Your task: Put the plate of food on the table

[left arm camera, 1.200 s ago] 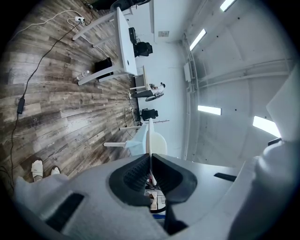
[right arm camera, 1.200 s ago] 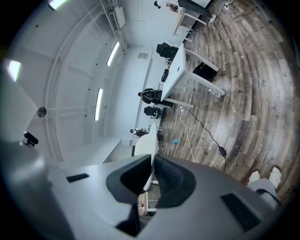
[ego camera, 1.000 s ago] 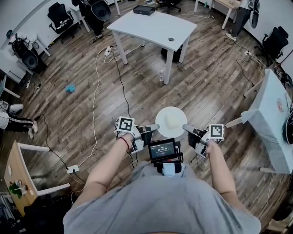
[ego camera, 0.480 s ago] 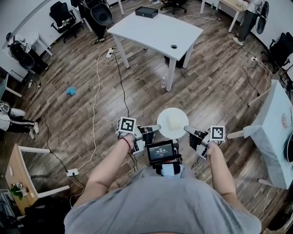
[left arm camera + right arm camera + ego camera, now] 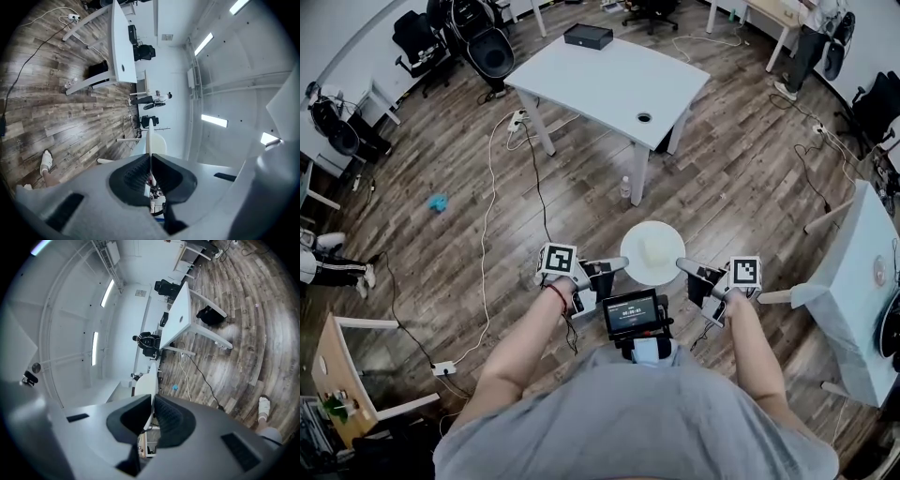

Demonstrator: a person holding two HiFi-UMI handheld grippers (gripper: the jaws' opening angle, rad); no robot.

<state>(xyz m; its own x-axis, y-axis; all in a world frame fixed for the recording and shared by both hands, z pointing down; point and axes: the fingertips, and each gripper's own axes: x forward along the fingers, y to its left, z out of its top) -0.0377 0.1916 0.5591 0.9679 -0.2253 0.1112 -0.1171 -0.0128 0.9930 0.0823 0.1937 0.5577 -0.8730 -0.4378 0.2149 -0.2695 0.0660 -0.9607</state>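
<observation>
A white plate [image 5: 639, 267] with a pale piece of food [image 5: 654, 246] is held level above the wood floor, in front of the person's chest. My left gripper [image 5: 618, 263] is shut on the plate's left rim and my right gripper [image 5: 683, 265] on its right rim. In the left gripper view the plate [image 5: 150, 140] shows edge-on as a thin white line running into the shut jaws. The right gripper view shows the plate's edge [image 5: 149, 380] pinched the same way. The white table [image 5: 581, 80] stands further ahead, apart from the plate.
A black box [image 5: 588, 37] lies on the table's far end, and a round hole [image 5: 643, 117] is near its front edge. A water bottle [image 5: 625, 188] stands on the floor by a table leg. Cables [image 5: 487, 216] cross the floor at left. Another white table [image 5: 862, 281] is at right.
The white table has come a little nearer in the head view. Both grippers still hold the plate in the same way in front of the body.
</observation>
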